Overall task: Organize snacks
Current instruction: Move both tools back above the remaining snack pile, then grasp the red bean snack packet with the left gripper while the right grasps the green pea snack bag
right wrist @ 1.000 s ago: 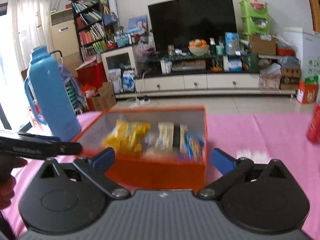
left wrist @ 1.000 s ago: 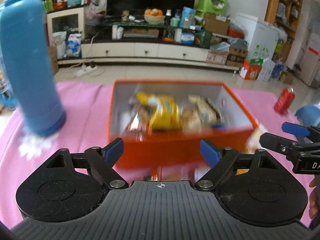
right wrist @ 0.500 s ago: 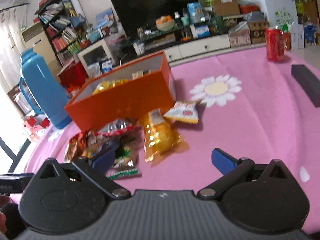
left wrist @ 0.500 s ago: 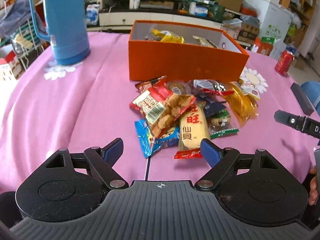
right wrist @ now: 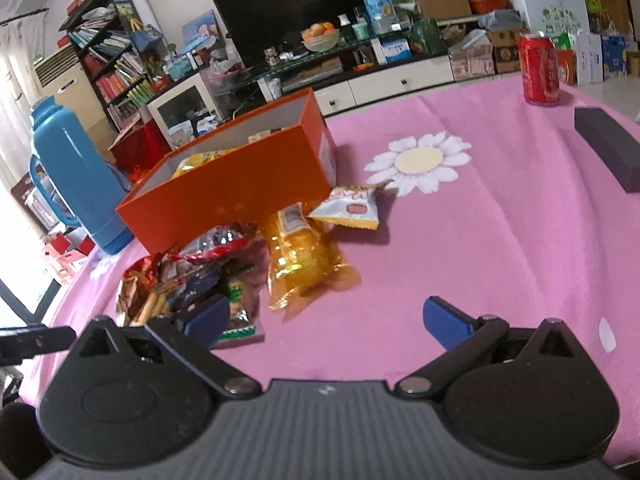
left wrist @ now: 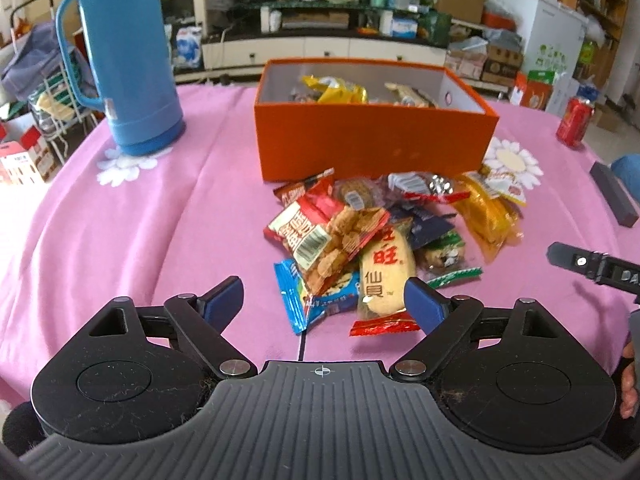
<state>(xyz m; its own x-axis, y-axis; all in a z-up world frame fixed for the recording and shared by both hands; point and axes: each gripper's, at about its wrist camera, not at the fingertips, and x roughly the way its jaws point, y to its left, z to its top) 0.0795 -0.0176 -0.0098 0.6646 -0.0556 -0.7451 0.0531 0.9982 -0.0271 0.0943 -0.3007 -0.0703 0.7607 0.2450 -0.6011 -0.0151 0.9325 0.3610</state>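
— Ahead of your left claw, what does the orange box [left wrist: 372, 148] hide?

— Its near wall covers most of the packets inside; you see only their tops.

— And the heap of snacks [left wrist: 372, 236]?

— The lower packets lie buried. Right of the claw, the other gripper [left wrist: 592, 264] is cut off by the edge, with perhaps a fingertip showing.

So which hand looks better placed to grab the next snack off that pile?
Probably the left gripper: its open jaws already frame the rice cracker packet. The right gripper mostly faces bare pink tablecloth.
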